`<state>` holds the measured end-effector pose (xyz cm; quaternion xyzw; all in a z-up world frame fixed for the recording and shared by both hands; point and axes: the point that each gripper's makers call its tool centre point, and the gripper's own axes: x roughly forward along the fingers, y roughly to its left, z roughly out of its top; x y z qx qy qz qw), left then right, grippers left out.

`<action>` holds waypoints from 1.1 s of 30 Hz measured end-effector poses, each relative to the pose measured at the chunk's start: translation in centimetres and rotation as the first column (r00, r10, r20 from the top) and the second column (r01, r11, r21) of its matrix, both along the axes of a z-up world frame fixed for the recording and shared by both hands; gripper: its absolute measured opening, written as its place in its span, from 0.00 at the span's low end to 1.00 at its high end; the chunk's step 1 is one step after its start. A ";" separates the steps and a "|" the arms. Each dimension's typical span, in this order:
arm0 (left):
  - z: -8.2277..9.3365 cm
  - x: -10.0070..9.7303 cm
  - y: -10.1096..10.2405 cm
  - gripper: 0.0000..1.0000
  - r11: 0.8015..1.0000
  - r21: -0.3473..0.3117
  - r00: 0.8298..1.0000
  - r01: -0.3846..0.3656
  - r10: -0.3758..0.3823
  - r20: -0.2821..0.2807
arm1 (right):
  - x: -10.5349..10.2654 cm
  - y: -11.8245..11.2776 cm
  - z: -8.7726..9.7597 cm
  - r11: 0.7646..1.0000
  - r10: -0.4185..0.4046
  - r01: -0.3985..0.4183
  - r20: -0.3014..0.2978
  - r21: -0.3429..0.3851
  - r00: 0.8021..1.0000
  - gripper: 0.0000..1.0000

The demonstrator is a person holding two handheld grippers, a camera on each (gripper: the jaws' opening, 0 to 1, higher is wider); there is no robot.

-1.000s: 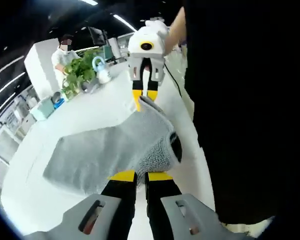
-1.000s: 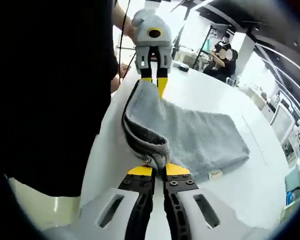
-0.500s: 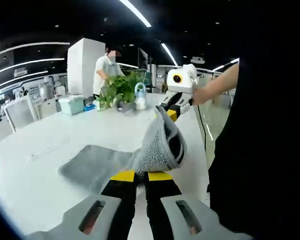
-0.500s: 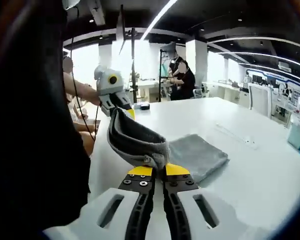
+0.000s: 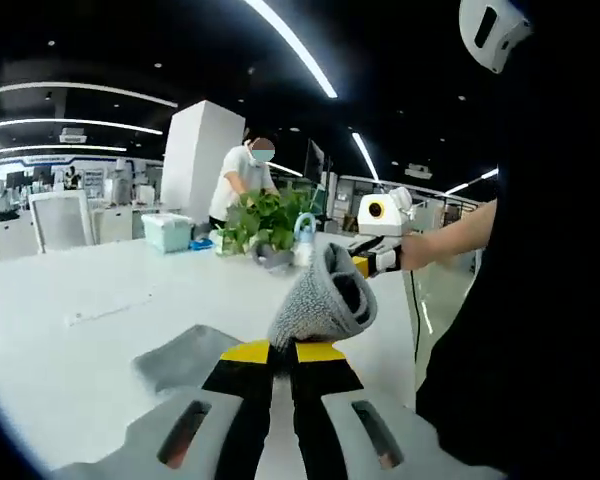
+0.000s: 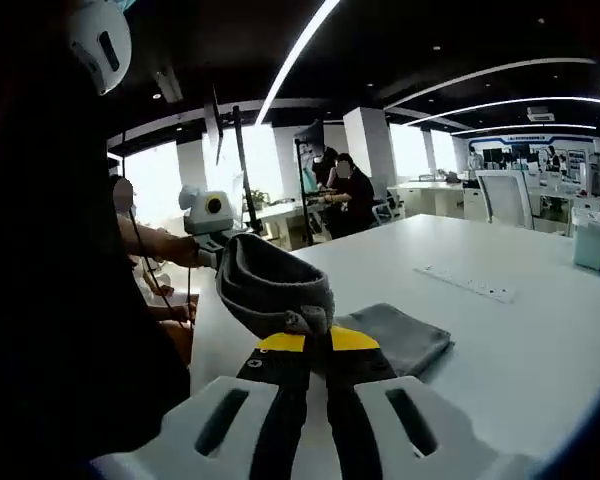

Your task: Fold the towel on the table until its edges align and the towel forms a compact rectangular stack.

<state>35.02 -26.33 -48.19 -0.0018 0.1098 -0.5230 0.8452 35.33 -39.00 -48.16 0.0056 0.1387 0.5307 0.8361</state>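
Both grippers grip the grey towel point(image 5: 320, 300), one at each end of a lifted edge that sags in a loop between them. The left gripper point(image 5: 282, 352) has its yellow-tipped jaws pinched on one corner; the right gripper point(image 6: 318, 340) clamps the other. Beyond the jaws, the towel's remainder lies flat on the white table point(image 6: 520, 340).
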 end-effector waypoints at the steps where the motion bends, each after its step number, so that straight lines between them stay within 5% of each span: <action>1: 0.2 -0.1 0.0 0.06 1.000 -0.001 1.000 0.000 0.000 -0.002 | -0.2 0.1 0.2 1.000 0.007 -0.007 0.004 -0.002 1.000 0.02; 12: 2.0 -2.2 0.2 0.06 0.996 -0.087 0.997 0.024 -0.030 -0.072 | -1.2 0.4 2.1 0.997 0.019 -0.017 -0.022 0.076 1.000 0.02; 15: 1.7 -2.3 0.5 0.06 0.998 -0.059 0.997 0.026 -0.031 -0.075 | -1.4 0.6 1.9 0.997 0.019 -0.017 -0.022 0.070 1.000 0.02; 33: 3.2 -3.7 1.3 0.06 0.988 -0.135 0.982 0.072 -0.094 -0.166 | -2.6 1.4 3.2 0.989 0.025 -0.014 -0.069 0.144 0.997 0.02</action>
